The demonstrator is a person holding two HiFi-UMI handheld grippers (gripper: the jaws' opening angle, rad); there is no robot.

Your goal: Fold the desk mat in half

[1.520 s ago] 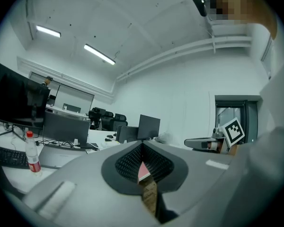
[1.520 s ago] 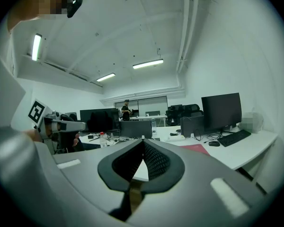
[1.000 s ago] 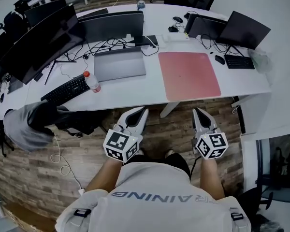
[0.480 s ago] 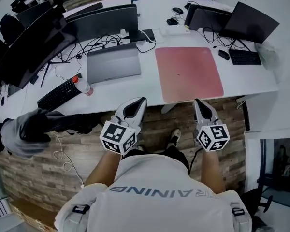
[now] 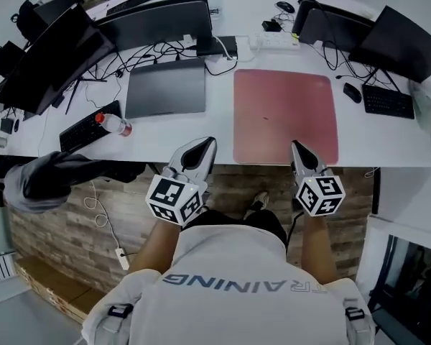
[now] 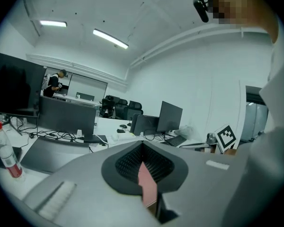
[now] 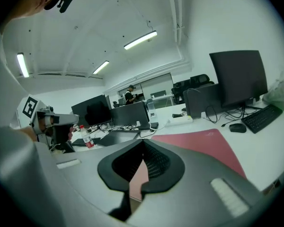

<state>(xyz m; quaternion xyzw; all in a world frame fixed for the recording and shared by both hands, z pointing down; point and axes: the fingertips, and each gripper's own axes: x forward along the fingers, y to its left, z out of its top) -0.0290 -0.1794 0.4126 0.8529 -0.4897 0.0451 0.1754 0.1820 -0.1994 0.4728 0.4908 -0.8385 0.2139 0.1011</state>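
Both claws have come forward since a second ago: they hung over the floor short of the desk (image 5: 165,141), now the tips sit at its near edge. Left claw (image 5: 203,145) is closed, nothing in it. Right claw (image 5: 297,148) is closed too, also empty.

Desk mat (image 5: 286,113), pink, lies flat and unfolded, its near edge about flush with the desk edge. My right tip is at its near right corner. My left tip is off to the left of the near left corner, over bare desk.

Risks as I see them:
- Jaws need to open first. Going in closed would just shove the mat back.
- Flat mat gives little to pinch, so a slip or a one-corner grab looks likely.
- Left claw off the corner means uneven lift and a skewed fold.

Around it:
- Closed laptop (image 5: 165,88) just beside the mat's left edge.
- Mouse (image 5: 351,92) and keyboard (image 5: 388,101) near the right edge.
- Power strip (image 5: 276,42) and cables just past the far edge. An overshot fold could catch them.
- Water bottle (image 5: 113,124) well off to the left.
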